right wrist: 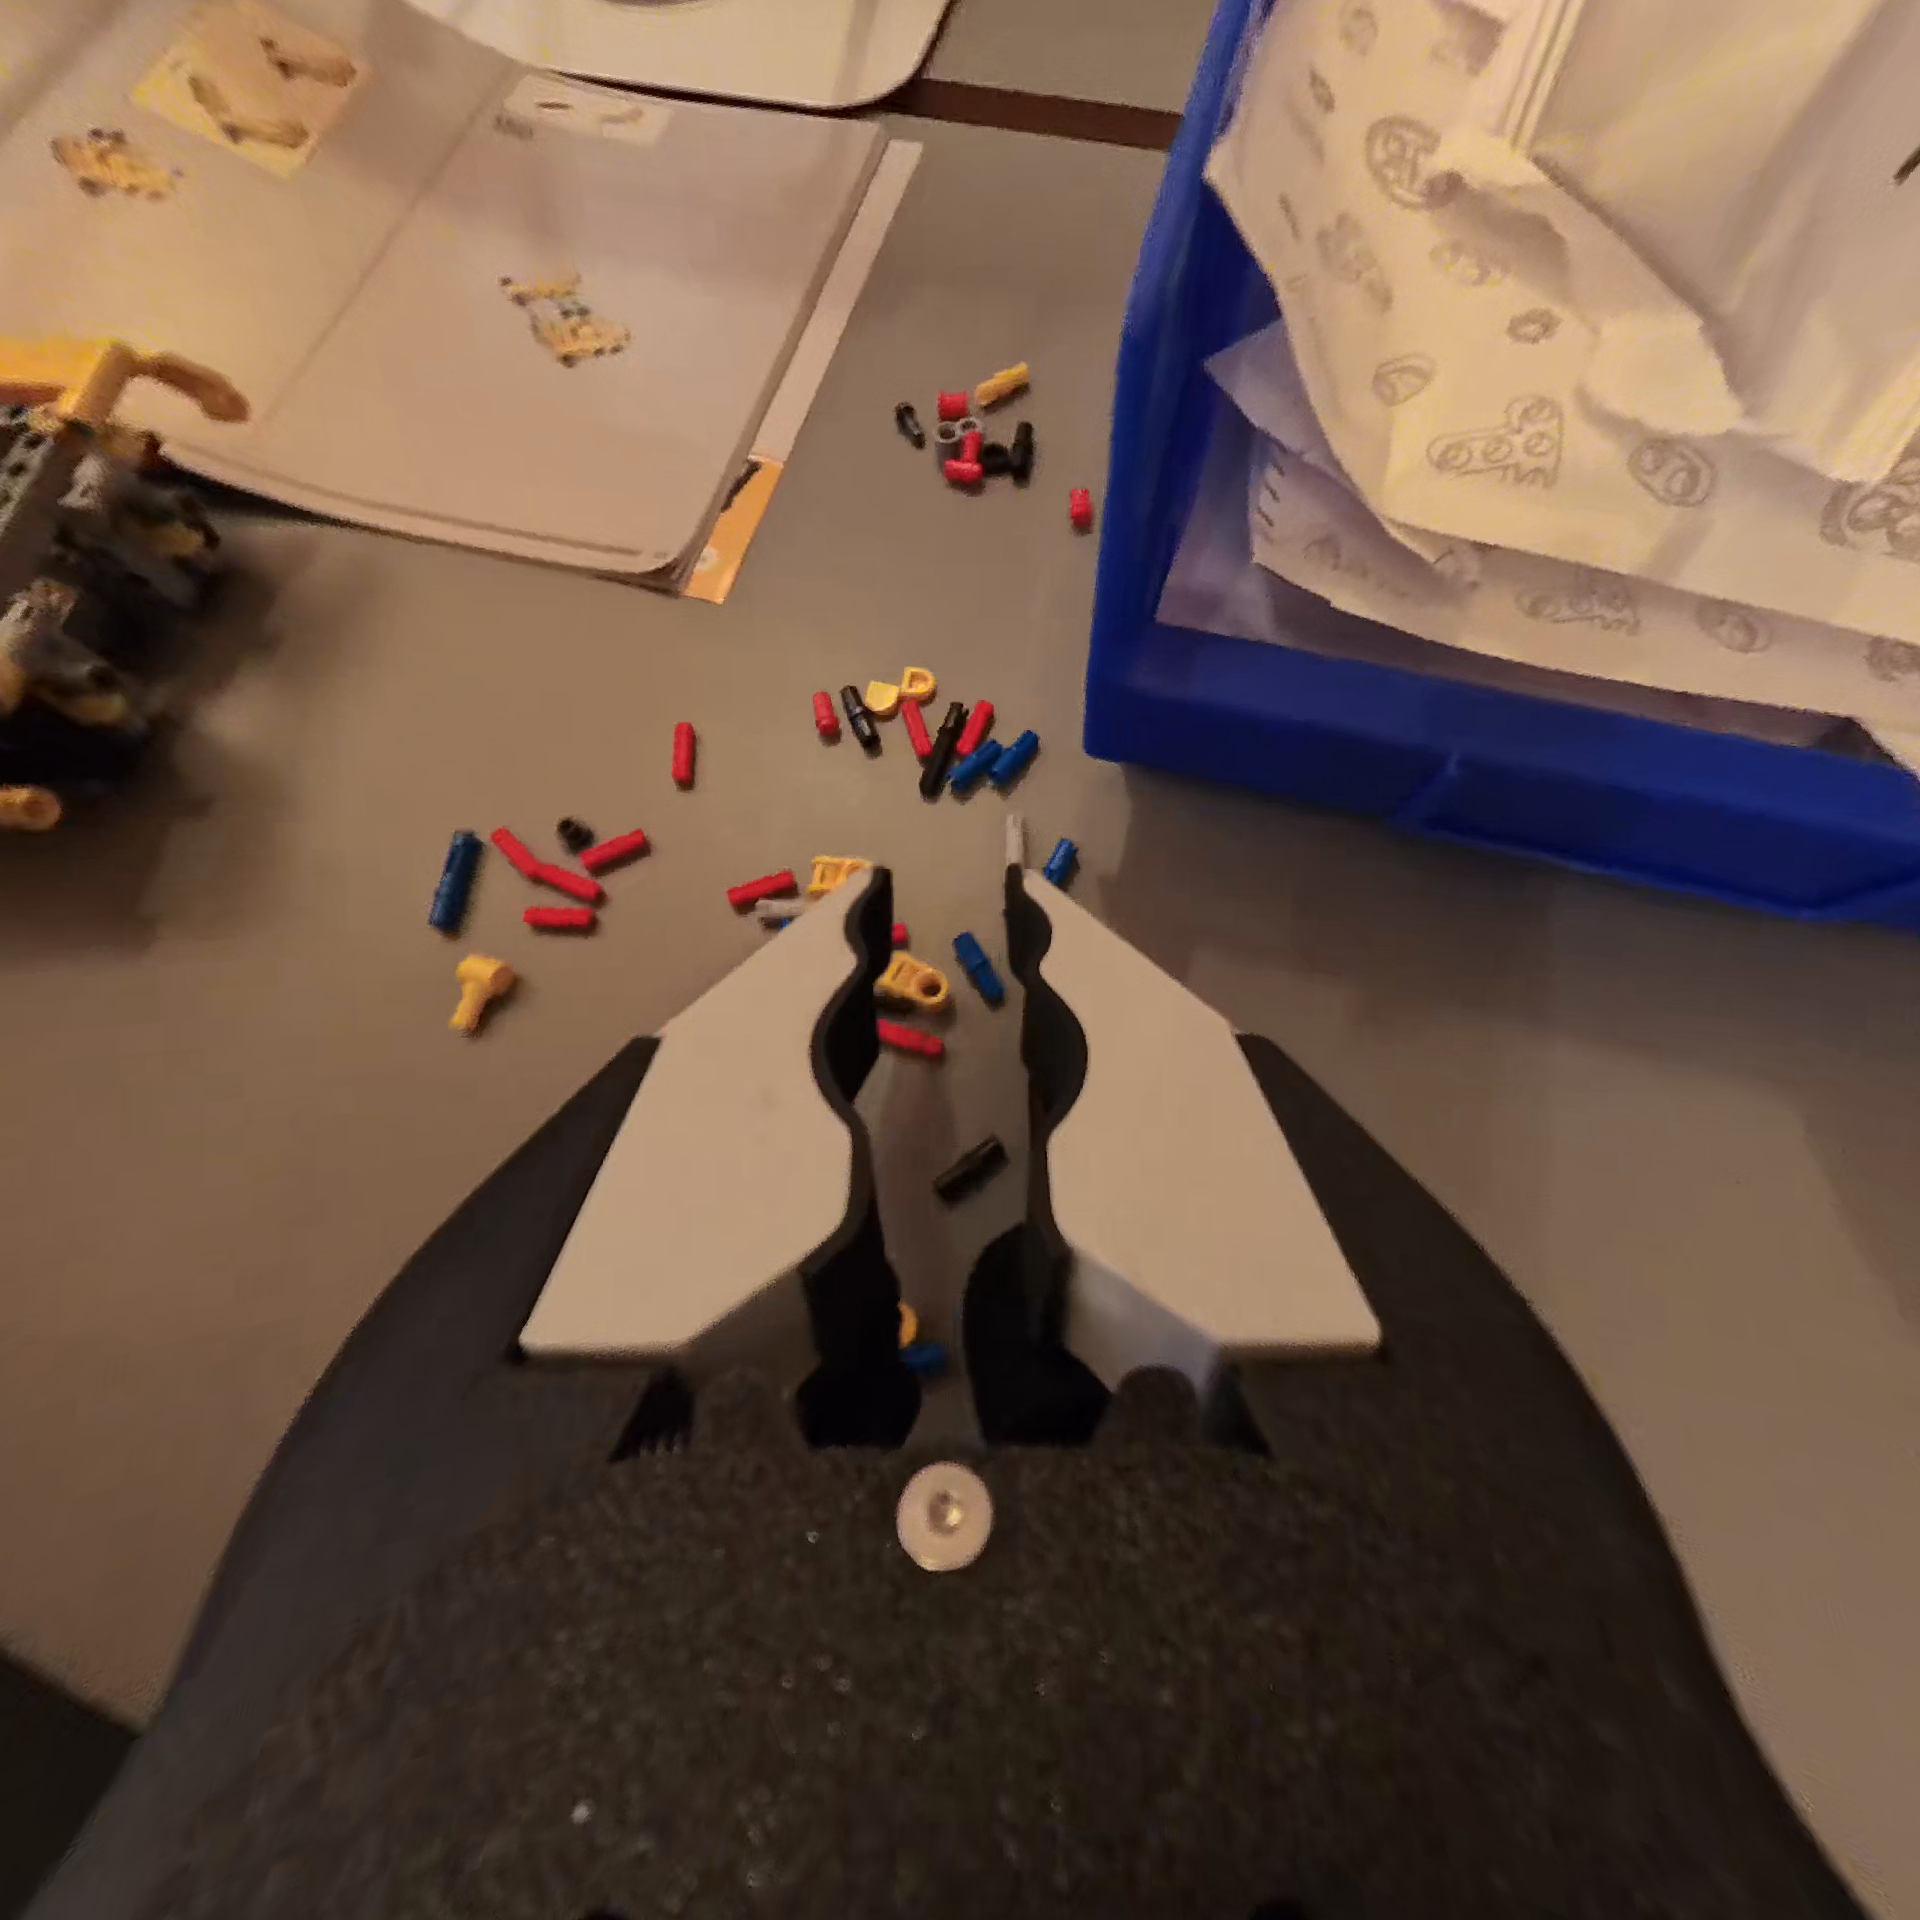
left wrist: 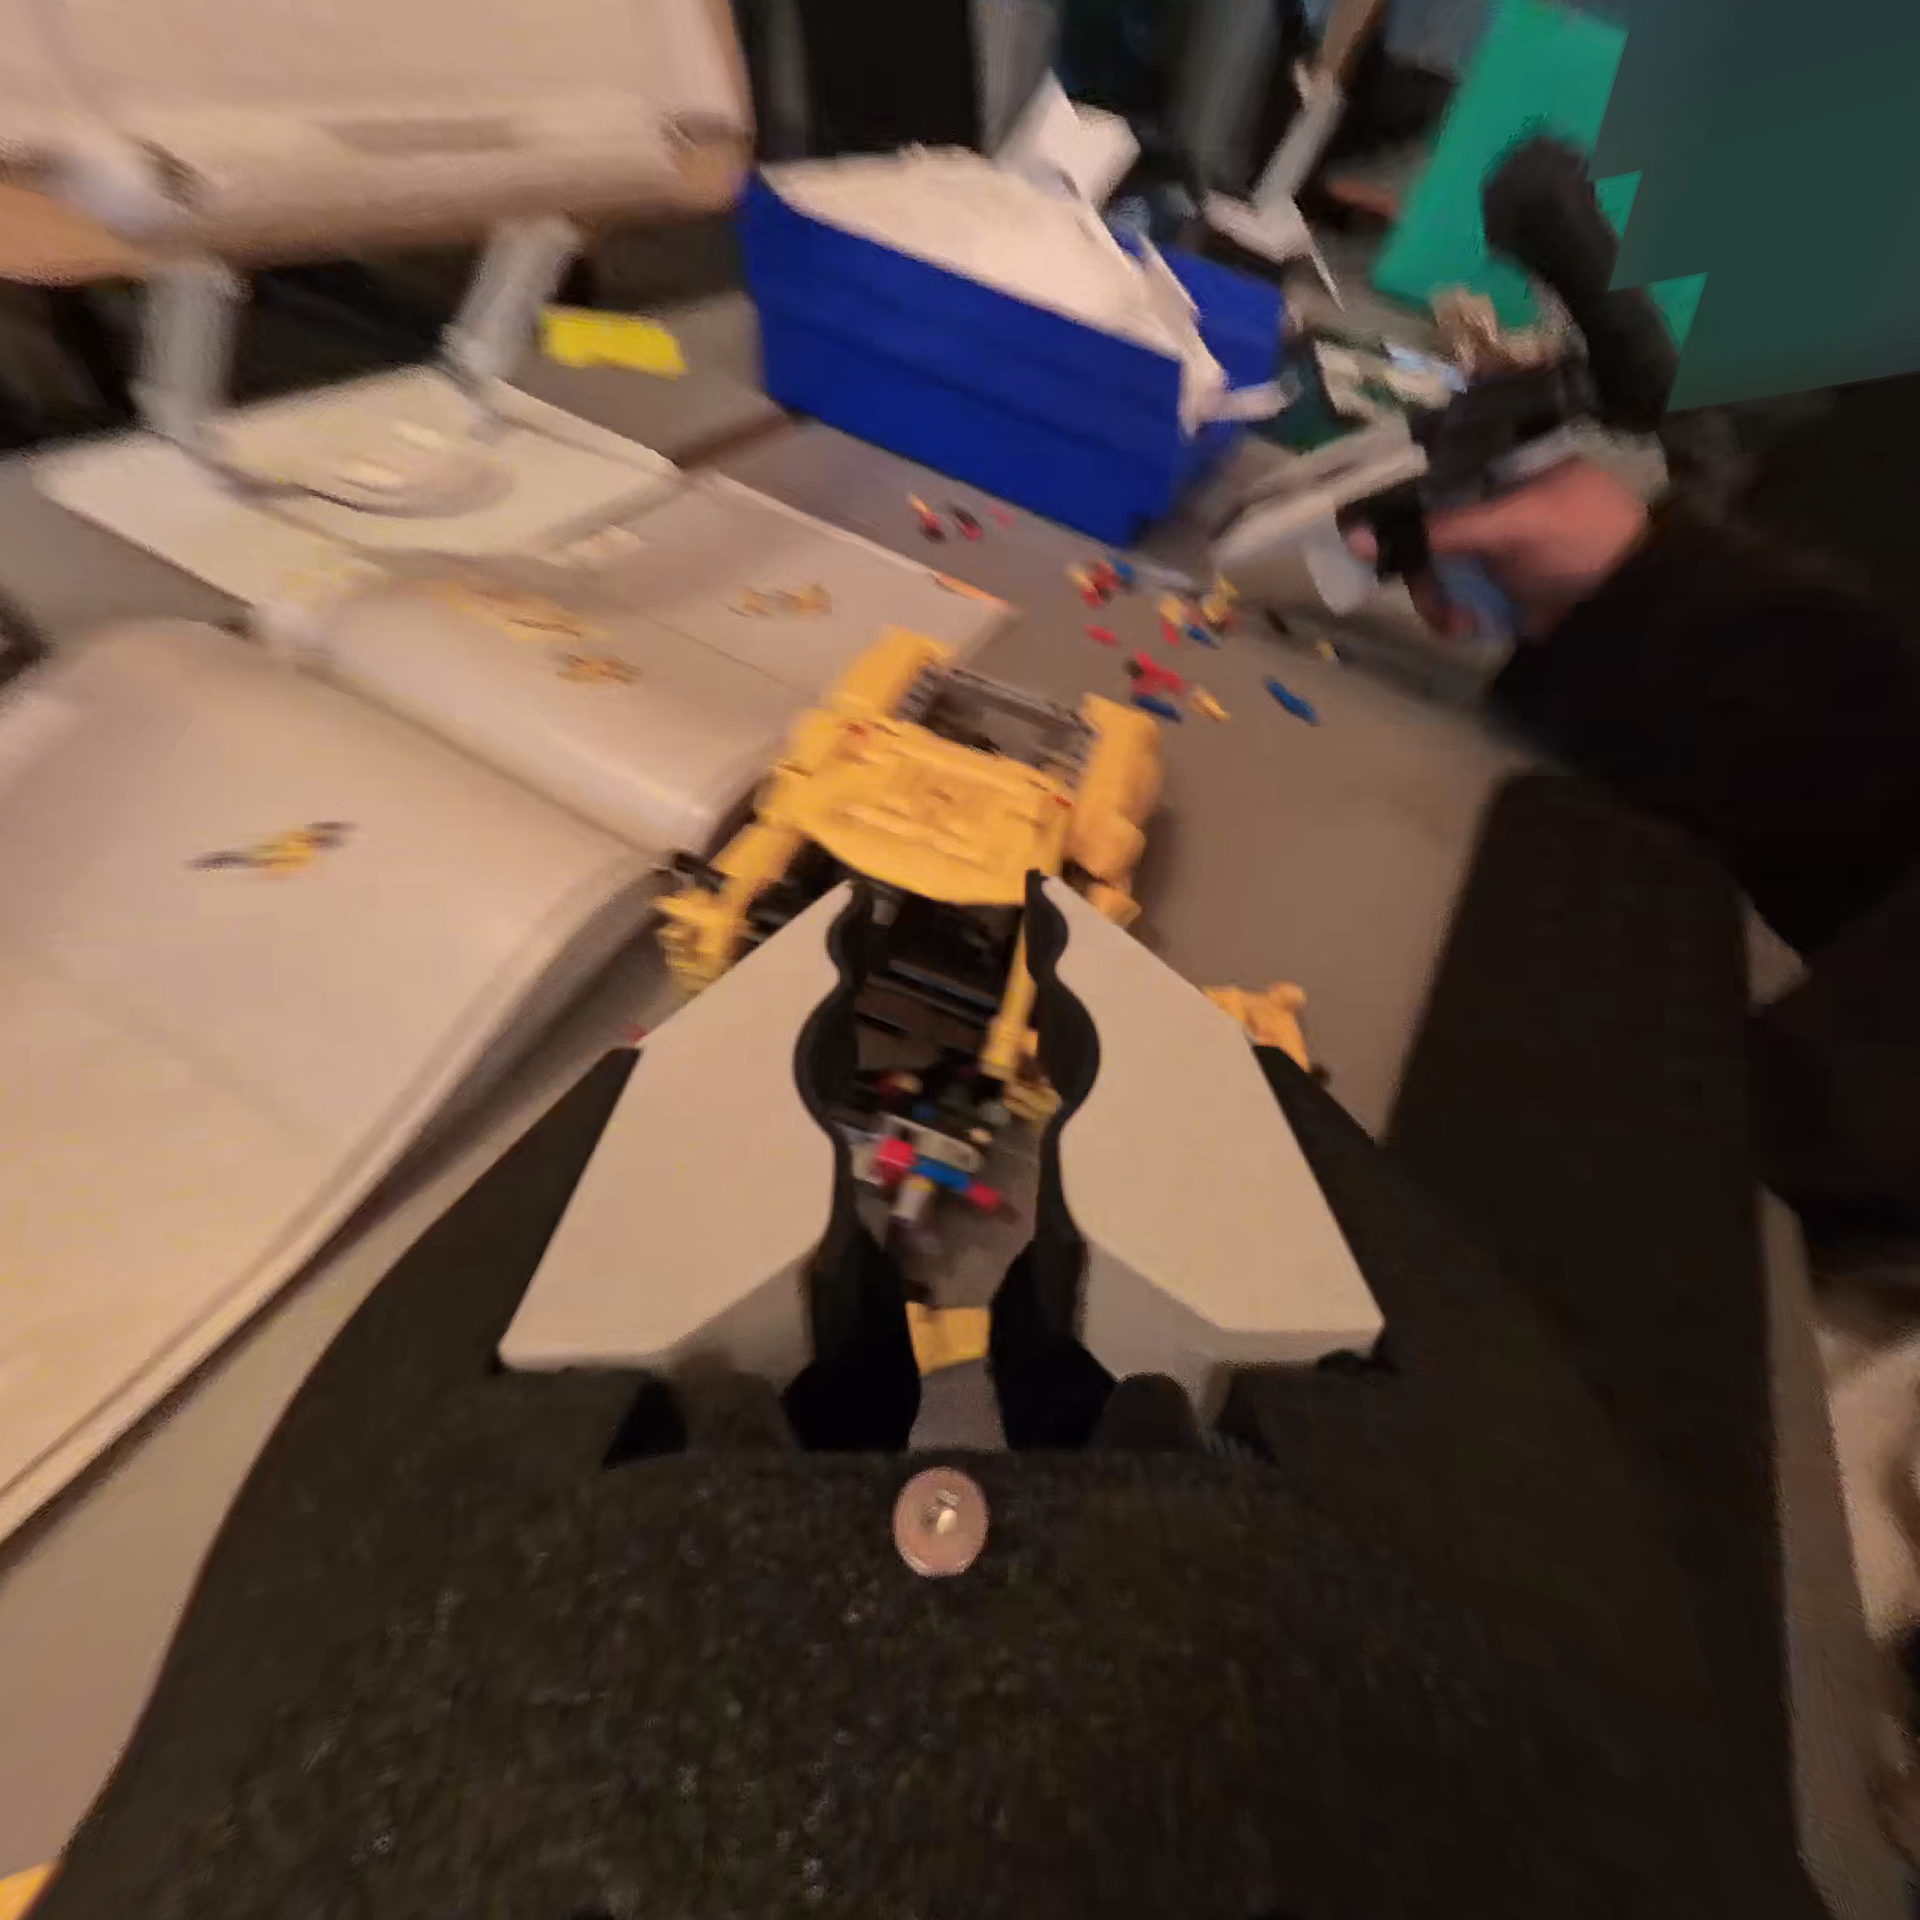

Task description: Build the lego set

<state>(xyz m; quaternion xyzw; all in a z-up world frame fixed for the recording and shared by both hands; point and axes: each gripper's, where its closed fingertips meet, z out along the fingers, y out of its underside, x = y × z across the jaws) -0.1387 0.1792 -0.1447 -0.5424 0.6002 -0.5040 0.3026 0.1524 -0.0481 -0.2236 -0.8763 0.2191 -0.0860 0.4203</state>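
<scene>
In the blurred left wrist view, my left gripper [left wrist: 937,894] has its fingers closed around the rear of a yellow and black lego vehicle model [left wrist: 935,800] that sits on the grey table. The model's edge also shows at the left of the right wrist view [right wrist: 83,582]. My right gripper [right wrist: 945,883] is open and empty, low over scattered small pieces [right wrist: 727,831]. A yellow connector [right wrist: 914,982], a blue pin [right wrist: 977,966] and a black pin [right wrist: 968,1169] lie between its fingers. The right gripper also shows in the left wrist view [left wrist: 1340,551], held by a hand.
An open instruction booklet [left wrist: 312,987] [right wrist: 468,343] lies left of the model. A blue bin [left wrist: 935,343] [right wrist: 1455,779] full of printed paper bags stands at the back right. More loose pieces [left wrist: 1164,644] lie beyond the model. A dark sleeve [left wrist: 1610,1039] is on the right. The grippers' ends are close to 40 cm from one another.
</scene>
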